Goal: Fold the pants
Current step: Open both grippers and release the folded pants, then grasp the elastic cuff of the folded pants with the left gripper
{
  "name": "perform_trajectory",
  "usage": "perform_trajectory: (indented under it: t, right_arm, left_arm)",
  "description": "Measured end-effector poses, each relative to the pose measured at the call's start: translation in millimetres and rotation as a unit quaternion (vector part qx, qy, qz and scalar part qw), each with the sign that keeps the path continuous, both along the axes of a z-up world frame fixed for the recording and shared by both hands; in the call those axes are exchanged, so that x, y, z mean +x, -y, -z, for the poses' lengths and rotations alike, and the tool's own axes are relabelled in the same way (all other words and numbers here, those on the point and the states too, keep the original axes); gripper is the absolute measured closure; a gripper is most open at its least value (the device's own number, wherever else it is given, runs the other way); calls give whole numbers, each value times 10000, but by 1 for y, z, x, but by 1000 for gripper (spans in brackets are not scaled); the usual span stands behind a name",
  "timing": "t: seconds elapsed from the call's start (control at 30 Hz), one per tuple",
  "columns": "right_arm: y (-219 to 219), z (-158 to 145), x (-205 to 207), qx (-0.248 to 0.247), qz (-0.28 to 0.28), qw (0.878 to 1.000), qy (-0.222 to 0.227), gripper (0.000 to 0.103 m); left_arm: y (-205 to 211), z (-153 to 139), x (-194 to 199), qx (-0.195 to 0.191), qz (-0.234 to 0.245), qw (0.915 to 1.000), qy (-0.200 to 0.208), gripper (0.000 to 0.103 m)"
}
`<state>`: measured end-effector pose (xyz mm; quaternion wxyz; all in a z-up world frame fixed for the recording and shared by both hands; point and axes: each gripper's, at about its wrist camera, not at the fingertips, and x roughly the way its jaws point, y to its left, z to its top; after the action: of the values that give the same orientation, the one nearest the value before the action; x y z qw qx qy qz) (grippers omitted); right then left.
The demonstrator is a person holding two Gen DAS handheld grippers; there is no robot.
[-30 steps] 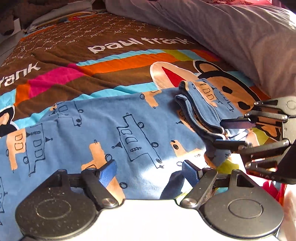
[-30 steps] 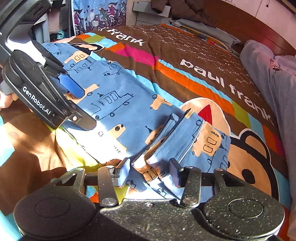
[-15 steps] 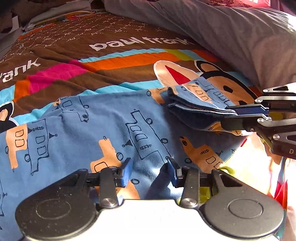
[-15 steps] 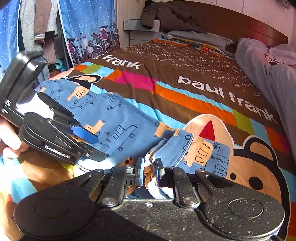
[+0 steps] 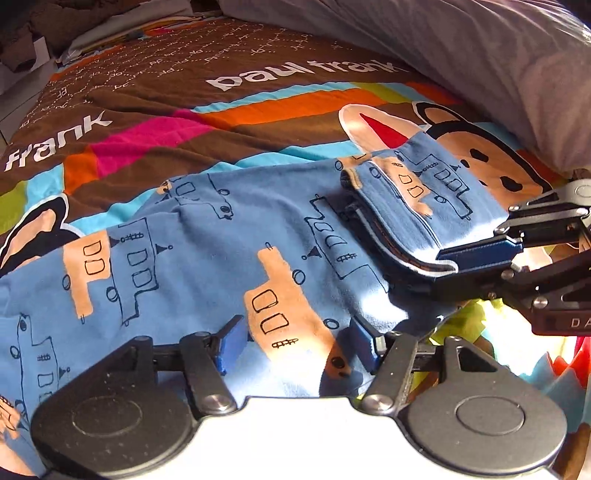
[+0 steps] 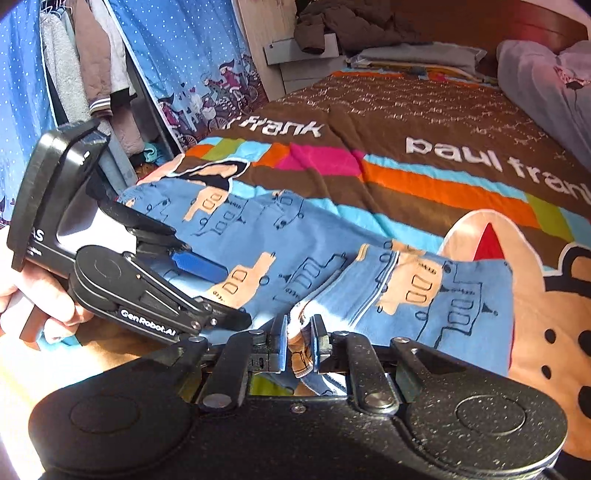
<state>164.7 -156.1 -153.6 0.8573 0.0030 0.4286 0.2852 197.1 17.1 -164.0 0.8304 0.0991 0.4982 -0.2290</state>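
Blue pants (image 5: pixel 192 258) with a boat print lie stretched across the bed. Their right end is folded into a thick stack (image 5: pixel 417 206). My right gripper (image 6: pixel 298 345) is shut on the near edge of that folded end (image 6: pixel 424 291) and lifts it a little; it shows at the right of the left wrist view (image 5: pixel 480 254). My left gripper (image 5: pixel 295 341) is open, its blue pads either side of the pants' near edge. It also shows in the right wrist view (image 6: pixel 207 280), held in a hand at the left.
The pants lie on a brown striped "paul frank" bedspread (image 5: pixel 258 96). A grey duvet (image 5: pixel 461 55) is heaped along the far right. A curtain and hanging clothes (image 6: pixel 92 66) stand beside the bed, and a wooden headboard (image 6: pixel 517 22) is beyond.
My right gripper closed on the folded end of the pants and raised it. My left gripper narrowed, then opened again at the pants' near edge.
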Motion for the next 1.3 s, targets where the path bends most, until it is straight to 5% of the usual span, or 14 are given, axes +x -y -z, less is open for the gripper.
perform_trajectory:
  t: [0.13, 0.2, 0.4, 0.57, 0.7, 0.8, 0.87, 1.0, 1.13, 1.3]
  right_arm:
    - [19, -16, 7, 652, 381, 9971, 4, 66]
    - [24, -25, 23, 448, 436, 9976, 281, 60]
    - [13, 18, 95, -77, 309, 9988, -359, 65]
    - [30, 12, 120, 716, 769, 9940, -297, 62]
    - [53, -1, 112, 826, 757, 9934, -265, 44]
    - [69, 17, 105, 378, 841, 9943, -528, 45]
    - [82, 22, 96, 328, 1036, 9927, -523, 56]
    - [98, 2, 72, 578, 1201, 9911, -46, 44]
    - [118, 4, 56, 716, 1559, 9850, -166, 44]
    - [145, 5, 39, 936, 1991, 9751, -282, 44]
  left_arm:
    - [0, 0, -1, -59, 12, 10000, 60, 32]
    - [1, 0, -3, -61, 28, 9999, 104, 31]
    - [3, 1, -4, -55, 110, 9998, 151, 28]
    - [0, 3, -3, -161, 73, 9998, 111, 26]
    - [0, 2, -2, -212, 61, 9997, 99, 25]
    - [1, 2, 0, -209, 49, 9997, 110, 24]
    - [0, 1, 0, -282, -12, 9996, 99, 24]
    - [-6, -4, 5, -951, -256, 9951, -80, 24]
    - [-4, -2, 21, -2310, -509, 9693, -672, 24]
    - [22, 5, 43, -2295, -419, 9702, -648, 35]
